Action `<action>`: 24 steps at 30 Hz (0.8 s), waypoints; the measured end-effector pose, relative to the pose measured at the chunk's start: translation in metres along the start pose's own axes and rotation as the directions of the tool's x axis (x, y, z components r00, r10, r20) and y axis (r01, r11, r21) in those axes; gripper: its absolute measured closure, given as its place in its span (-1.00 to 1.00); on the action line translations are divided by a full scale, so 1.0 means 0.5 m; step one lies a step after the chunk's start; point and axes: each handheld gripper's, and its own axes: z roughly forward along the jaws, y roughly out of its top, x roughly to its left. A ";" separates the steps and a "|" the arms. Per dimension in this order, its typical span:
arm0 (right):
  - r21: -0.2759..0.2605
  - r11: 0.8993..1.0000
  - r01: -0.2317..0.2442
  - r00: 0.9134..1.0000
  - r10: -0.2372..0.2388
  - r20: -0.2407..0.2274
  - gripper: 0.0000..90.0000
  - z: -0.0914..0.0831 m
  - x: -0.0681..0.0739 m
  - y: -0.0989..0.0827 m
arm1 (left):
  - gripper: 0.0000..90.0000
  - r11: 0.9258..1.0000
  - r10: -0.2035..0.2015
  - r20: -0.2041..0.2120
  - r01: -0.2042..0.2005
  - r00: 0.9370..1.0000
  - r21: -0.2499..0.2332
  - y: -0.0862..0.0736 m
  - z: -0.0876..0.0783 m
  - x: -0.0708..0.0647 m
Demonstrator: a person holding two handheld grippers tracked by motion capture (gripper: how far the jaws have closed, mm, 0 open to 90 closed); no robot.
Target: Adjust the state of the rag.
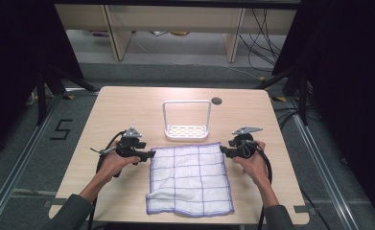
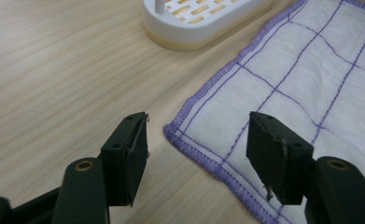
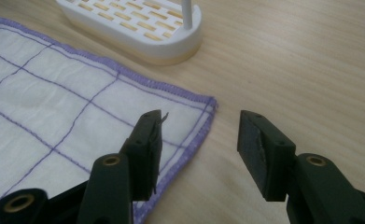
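I have the cloth (image 1: 190, 178) lying flat on the bench (image 1: 127, 105) before the white rack (image 1: 187, 130). Left hand-held gripper (image 1: 151, 154) and right hand-held gripper (image 1: 222, 151) stand wide at its far corners, gripping nothing; I judge hanging it not yet begun.

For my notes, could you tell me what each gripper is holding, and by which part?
Nothing: left gripper and right gripper stand open at the cloth's far corners.

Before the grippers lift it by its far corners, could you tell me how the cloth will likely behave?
The cloth will probably sag: it is thin and already rumpled at its near left corner. It looks light. Dragged, it would likely bunch rather than slide.
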 end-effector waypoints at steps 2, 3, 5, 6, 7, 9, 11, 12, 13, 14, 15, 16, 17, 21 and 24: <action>0.034 0.999 -0.018 1.000 0.018 -0.007 0.12 0.003 -0.004 0.008 | -0.18 1.000 -0.008 -0.003 0.008 1.000 -0.003 -0.001 0.002 0.000; -0.004 1.000 -0.022 1.000 0.022 -0.008 0.12 0.011 -0.005 0.009 | -0.19 1.000 -0.011 -0.010 0.011 1.000 -0.001 -0.002 0.003 0.000; 0.025 1.000 -0.017 1.000 0.017 -0.011 0.10 0.015 -0.008 0.013 | -0.20 1.000 -0.007 -0.014 0.008 1.000 0.019 -0.005 0.006 0.000; 0.025 1.000 -0.017 1.000 0.017 -0.011 0.10 0.015 -0.008 0.013 | -0.21 1.000 -0.007 -0.014 0.008 1.000 0.019 -0.005 0.006 0.000; -0.001 1.000 -0.022 1.000 0.022 -0.008 0.10 0.025 -0.006 0.015 | -0.22 1.000 -0.011 -0.020 0.011 1.000 0.016 -0.006 0.007 -0.001; 0.028 0.999 -0.017 1.000 0.017 -0.010 0.10 0.025 -0.005 0.020 | -0.22 1.000 -0.003 -0.004 0.003 1.000 0.027 -0.005 0.014 -0.003; 0.009 1.000 -0.022 1.000 0.022 -0.005 0.10 0.034 0.000 0.021 | -0.23 1.000 -0.007 -0.004 0.007 1.000 0.030 -0.005 0.018 -0.001; 0.024 1.000 -0.010 1.000 0.010 -0.011 0.10 0.032 -0.001 0.024 | -0.24 0.999 -0.013 -0.008 0.013 1.000 0.031 -0.006 0.020 0.000; 0.037 0.999 -0.020 1.000 0.020 -0.012 0.10 0.033 0.002 0.025 | -0.24 0.999 -0.017 -0.010 0.017 1.000 0.035 -0.006 0.021 0.001; 0.038 0.999 -0.032 0.999 0.033 -0.013 0.09 0.032 0.004 0.027 | -0.24 0.999 -0.017 -0.010 0.017 1.000 0.035 -0.006 0.021 0.001; 0.015 1.000 -0.019 1.000 0.019 -0.004 0.08 0.037 0.001 0.026 | -0.24 0.999 -0.019 -0.006 0.019 1.000 0.037 -0.007 0.024 0.001; 0.019 1.000 -0.008 1.000 0.009 -0.011 0.08 0.035 -0.001 0.029 | -0.24 0.999 -0.018 -0.014 0.018 1.000 0.034 -0.006 0.024 0.001; 0.041 0.999 -0.023 1.000 0.023 -0.015 0.08 0.033 -0.001 0.030 | -0.24 0.999 -0.017 -0.011 0.017 1.000 0.038 -0.005 0.024 0.002; 0.028 1.000 -0.001 1.000 0.001 -0.013 0.09 0.042 -0.003 0.032 | -0.24 0.999 0.006 -0.015 -0.005 1.000 0.049 -0.003 0.027 -0.002; 0.030 0.999 0.029 1.000 -0.029 -0.012 0.11 0.052 -0.001 0.033 | -0.23 0.998 0.012 -0.012 -0.012 1.000 0.060 -0.003 0.033 -0.005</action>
